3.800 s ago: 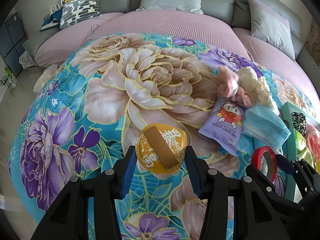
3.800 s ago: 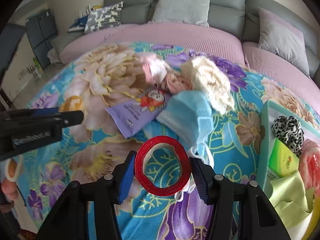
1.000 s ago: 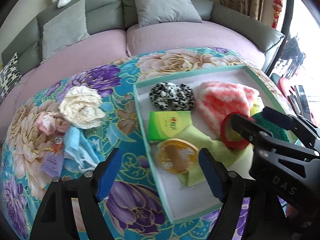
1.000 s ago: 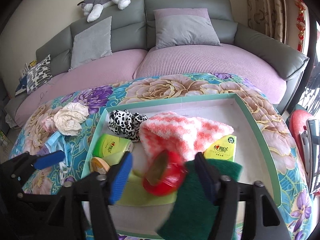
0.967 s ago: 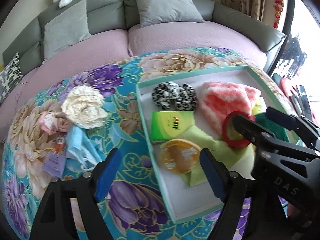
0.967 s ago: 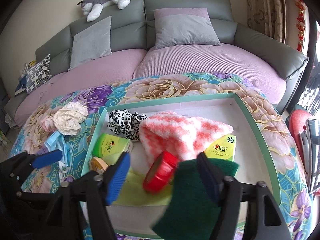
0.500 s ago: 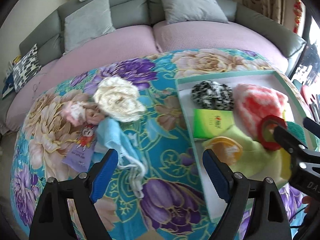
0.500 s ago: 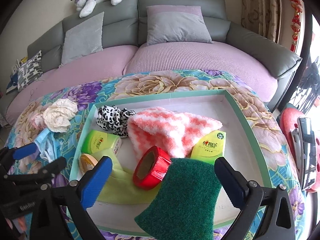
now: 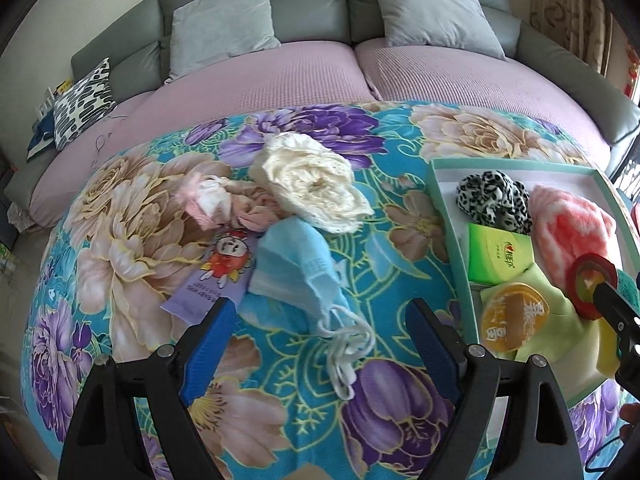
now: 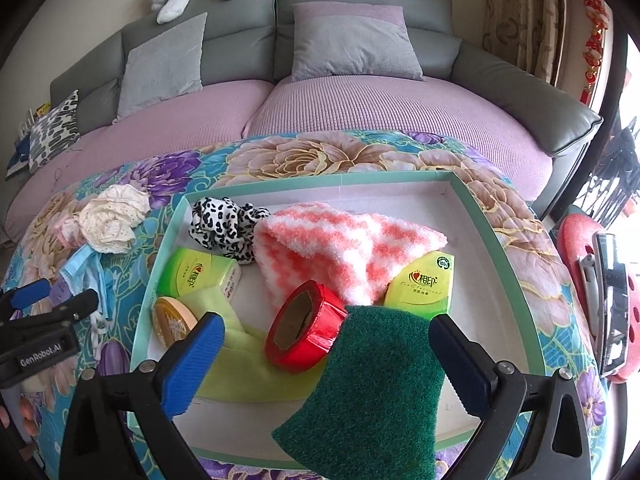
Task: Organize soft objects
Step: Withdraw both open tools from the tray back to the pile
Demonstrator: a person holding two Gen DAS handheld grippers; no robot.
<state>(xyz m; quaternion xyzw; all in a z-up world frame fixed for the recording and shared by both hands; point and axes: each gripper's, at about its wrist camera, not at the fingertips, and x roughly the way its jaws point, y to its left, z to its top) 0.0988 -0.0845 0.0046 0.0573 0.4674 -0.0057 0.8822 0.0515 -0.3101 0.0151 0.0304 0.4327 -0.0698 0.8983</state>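
Observation:
My left gripper (image 9: 320, 312) stands open over the floral blanket, with nothing between its pads. Just ahead of it lies a blue face mask (image 9: 296, 272), its loops trailing toward the jaws. A purple packet (image 9: 216, 276), pink cloth (image 9: 208, 200) and a cream cloth (image 9: 312, 184) lie beyond. My right gripper (image 10: 326, 324) is open wide over the green-rimmed tray (image 10: 500, 240). A red tape roll (image 10: 306, 328) lies loose in the tray against a green scouring pad (image 10: 372, 380), untouched by the pads.
The tray also holds a leopard scrunchie (image 10: 224, 224), a pink-and-white fluffy cloth (image 10: 344, 244), two green tissue packs (image 10: 196, 272), an orange disc (image 10: 172, 320) and a light-green cloth (image 10: 240, 376). A grey sofa (image 10: 352, 48) with cushions runs behind.
My right jaws have widened and let go of the red tape roll, which now rests in the tray. My left gripper has swung left from the tray to the mask.

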